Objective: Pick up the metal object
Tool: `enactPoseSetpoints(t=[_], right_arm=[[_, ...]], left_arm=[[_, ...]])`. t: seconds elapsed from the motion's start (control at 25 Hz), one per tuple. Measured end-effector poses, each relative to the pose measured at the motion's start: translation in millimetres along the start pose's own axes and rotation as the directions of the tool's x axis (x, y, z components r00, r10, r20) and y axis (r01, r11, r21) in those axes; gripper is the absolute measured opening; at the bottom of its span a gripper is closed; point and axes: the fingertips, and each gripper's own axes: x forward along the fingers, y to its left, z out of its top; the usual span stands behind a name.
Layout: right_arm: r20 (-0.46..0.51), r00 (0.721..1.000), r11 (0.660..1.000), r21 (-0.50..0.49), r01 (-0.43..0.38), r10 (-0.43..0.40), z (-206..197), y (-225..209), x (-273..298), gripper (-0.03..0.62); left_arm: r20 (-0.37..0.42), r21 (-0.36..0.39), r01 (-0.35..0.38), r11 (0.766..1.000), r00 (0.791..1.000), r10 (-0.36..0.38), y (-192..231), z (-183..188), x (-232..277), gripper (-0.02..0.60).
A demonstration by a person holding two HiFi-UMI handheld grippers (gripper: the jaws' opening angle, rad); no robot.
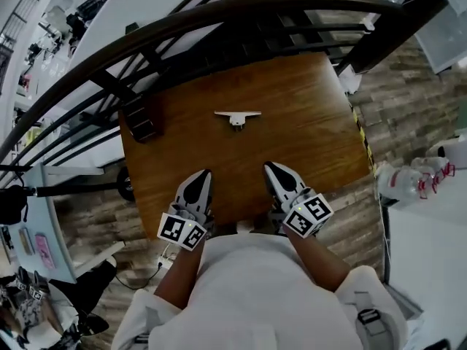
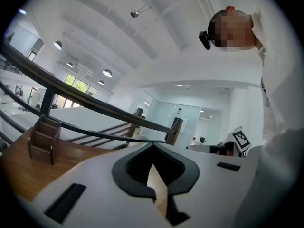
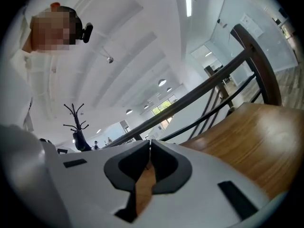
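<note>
The metal object (image 1: 237, 116), a pale T-shaped piece, lay flat on the wooden bench (image 1: 306, 122), in its far half and about midway across. Both claws were over the bench's near edge, well apart from the piece and pointing towards it. The left claw (image 1: 203, 175) had its jaws together at the tips with nothing between them; in the left gripper view only bench wood showed through the slot behind the tips. The right claw (image 1: 272, 168) was likewise closed and empty, its tips meeting in the right gripper view. A small dark wooden rack (image 1: 141, 119) stood by the bench's left edge, well to the left of the metal object. A dark curved railing (image 1: 219, 13) ran beyond the far side of the bench
</note>
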Motion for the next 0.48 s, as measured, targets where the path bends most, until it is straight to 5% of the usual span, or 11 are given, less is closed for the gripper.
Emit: enactPoseSetpoints(t=[0.24,0.48], right_arm=[[-0.078,0.990,0.983,0.145,-0.108,0.120,12,-53,46,0.025],[-0.173,0.965,0.948,0.285,-0.142,0.196,-4,-84,66,0.026]], left_arm=[[-0.001,0.032,-0.159,0.987,0.987,0.159,20,-1,43,0.012],[0.006,0.036,-0.301,0.953,0.954,0.301,35,-4,49,0.012]])
